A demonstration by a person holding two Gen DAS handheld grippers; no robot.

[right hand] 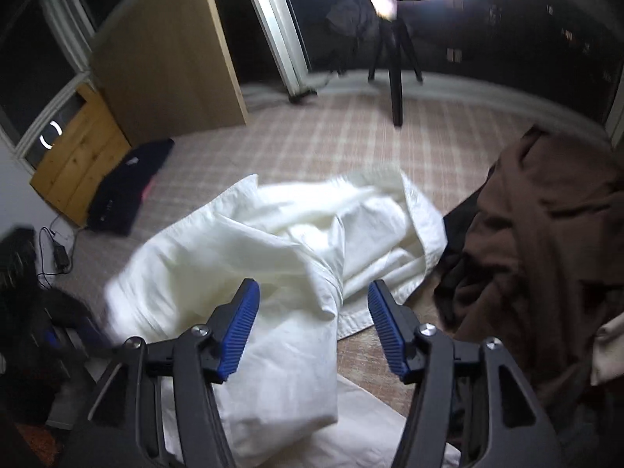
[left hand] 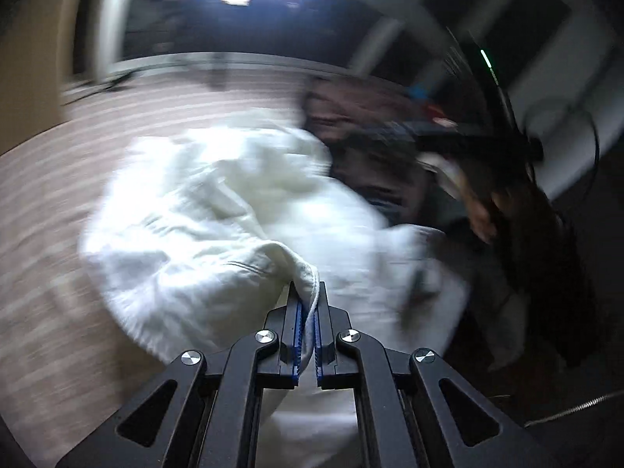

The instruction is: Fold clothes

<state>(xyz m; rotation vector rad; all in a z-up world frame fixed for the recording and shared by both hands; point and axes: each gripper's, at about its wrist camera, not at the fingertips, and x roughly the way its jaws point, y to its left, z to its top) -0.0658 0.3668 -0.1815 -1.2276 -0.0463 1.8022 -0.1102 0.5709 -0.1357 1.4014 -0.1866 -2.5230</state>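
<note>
Left gripper (left hand: 308, 292) pressed together on a hemmed edge of the white garment (left hand: 218, 210), cloth pinched between the blue pads and trailing down under the jaws. Right gripper (right hand: 314, 304) spread wide, nothing pinched; white cloth lying below and between the jaws, not pressed by either pad.

White garment heaped in loose, rumpled folds on the checked carpet (right hand: 319, 140). Beside the garment on the right, a brown pile of clothes (right hand: 546, 226); well apart on the left, a dark folded item (right hand: 124, 191) against a wooden cabinet (right hand: 74, 160). Beyond the garment, the tripod (right hand: 394, 66) of a ring light.

Step in hand, judging by the layout: an early one, taking hold of the garment and lifting it out of its heap, with no clean fold yet made. Next move likely calls for a second grip by the right gripper on a matching edge or corner, then pulling the cloth taut and laying it flat on the carpet beside the brown pile before any folding.

Hard to make out: left wrist view heavily smeared, so garment type, sleeves and collar unclear. Far side of the garment in that view merging into dark, blurred shapes. Lower part of the cloth cut off by the gripper bodies in both views. Whether one white piece or two lies there, impossible to tell.
</note>
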